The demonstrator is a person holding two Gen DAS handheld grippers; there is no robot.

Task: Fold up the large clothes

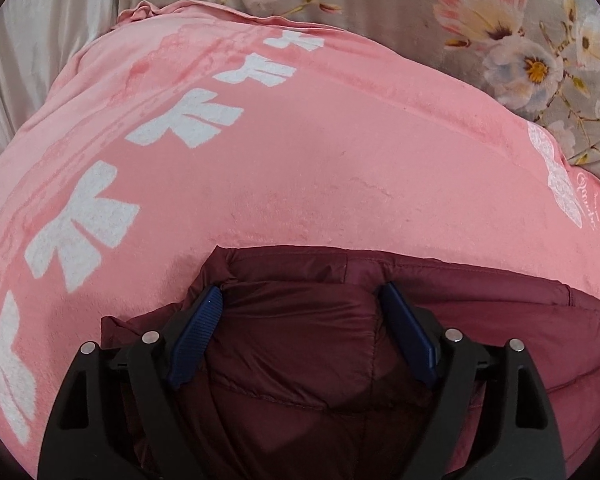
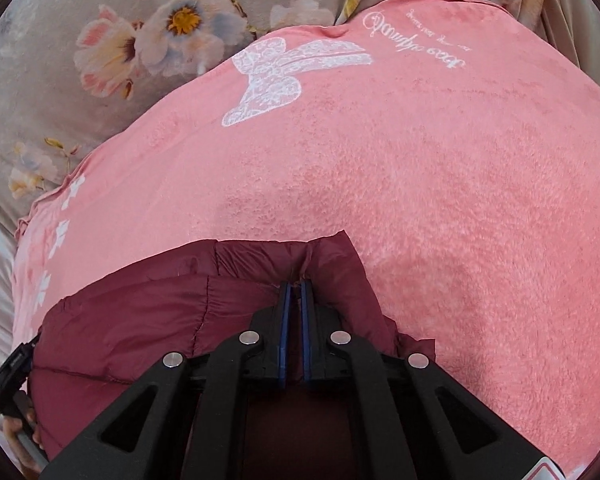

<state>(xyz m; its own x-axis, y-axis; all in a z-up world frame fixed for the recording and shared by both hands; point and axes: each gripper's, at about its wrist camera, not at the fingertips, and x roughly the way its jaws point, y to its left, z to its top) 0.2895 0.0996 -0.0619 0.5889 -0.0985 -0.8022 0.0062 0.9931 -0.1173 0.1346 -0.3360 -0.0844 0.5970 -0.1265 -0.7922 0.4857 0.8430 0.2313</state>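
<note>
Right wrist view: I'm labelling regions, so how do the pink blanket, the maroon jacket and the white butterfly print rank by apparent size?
1. pink blanket, fills most of the view.
2. maroon jacket, though nearness to the camera enlarges it and the right gripper hides part.
3. white butterfly print, clearly smallest.

pink blanket [image 1: 340,152] lies bare beyond the maroon jacket [image 1: 300,340]
</note>
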